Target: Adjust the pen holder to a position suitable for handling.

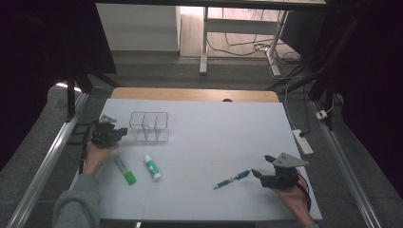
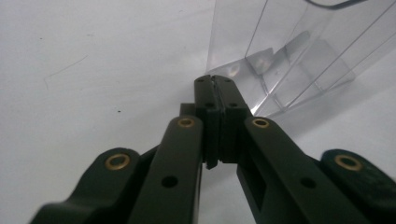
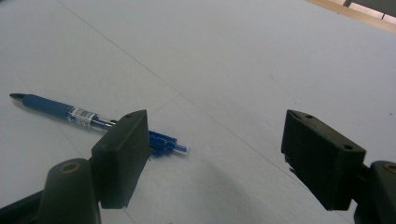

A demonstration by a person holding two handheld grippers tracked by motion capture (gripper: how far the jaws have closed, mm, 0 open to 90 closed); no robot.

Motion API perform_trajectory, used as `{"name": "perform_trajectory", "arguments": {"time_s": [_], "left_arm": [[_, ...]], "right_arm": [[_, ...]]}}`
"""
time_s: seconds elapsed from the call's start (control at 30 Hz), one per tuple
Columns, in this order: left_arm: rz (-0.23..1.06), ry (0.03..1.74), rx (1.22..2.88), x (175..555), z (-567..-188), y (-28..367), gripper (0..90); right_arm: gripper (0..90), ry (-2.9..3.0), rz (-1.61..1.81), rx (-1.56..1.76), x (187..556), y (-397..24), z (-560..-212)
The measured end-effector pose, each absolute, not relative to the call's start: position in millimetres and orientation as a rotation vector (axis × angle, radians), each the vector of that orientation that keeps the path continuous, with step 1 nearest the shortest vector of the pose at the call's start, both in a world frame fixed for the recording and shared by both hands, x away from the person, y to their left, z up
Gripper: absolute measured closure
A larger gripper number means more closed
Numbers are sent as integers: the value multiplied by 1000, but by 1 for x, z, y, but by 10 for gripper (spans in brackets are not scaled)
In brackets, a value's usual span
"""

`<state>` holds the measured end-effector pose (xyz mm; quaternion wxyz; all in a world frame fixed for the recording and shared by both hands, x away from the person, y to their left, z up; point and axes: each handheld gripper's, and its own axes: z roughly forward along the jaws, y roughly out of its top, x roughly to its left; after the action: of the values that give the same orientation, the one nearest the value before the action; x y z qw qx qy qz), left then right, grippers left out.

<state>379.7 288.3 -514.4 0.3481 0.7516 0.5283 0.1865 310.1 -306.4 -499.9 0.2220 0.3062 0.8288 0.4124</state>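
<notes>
My left gripper (image 1: pixel 122 131) is at the left of the white mat, its tips just left of a clear three-compartment organizer (image 1: pixel 149 127). In the left gripper view its jaws (image 2: pixel 215 83) are pressed together with nothing between them, right before the organizer's clear wall (image 2: pixel 289 51). A green marker (image 1: pixel 125 170) and a white-and-green glue stick (image 1: pixel 153 167) lie near the front left. A blue pen (image 1: pixel 233 179) lies at the front right, just left of my right gripper (image 1: pixel 263 166). The right gripper (image 3: pixel 215 123) stands open and holds nothing, with the pen (image 3: pixel 56 108) lying beyond its left pad.
The white mat (image 1: pixel 214 137) covers the wooden table, whose far edge (image 1: pixel 190 94) shows behind it. Metal rails run along both sides. A power strip (image 1: pixel 302 141) and cables lie on the floor at the right.
</notes>
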Motion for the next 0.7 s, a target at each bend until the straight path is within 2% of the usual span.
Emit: {"name": "perform_trajectory", "arguments": {"time_s": [0.7], "left_arm": [[468, 1341, 1986, 400, -520, 277, 890]], "right_arm": [[235, 2295, 1153, 838, 310, -305, -501]]}}
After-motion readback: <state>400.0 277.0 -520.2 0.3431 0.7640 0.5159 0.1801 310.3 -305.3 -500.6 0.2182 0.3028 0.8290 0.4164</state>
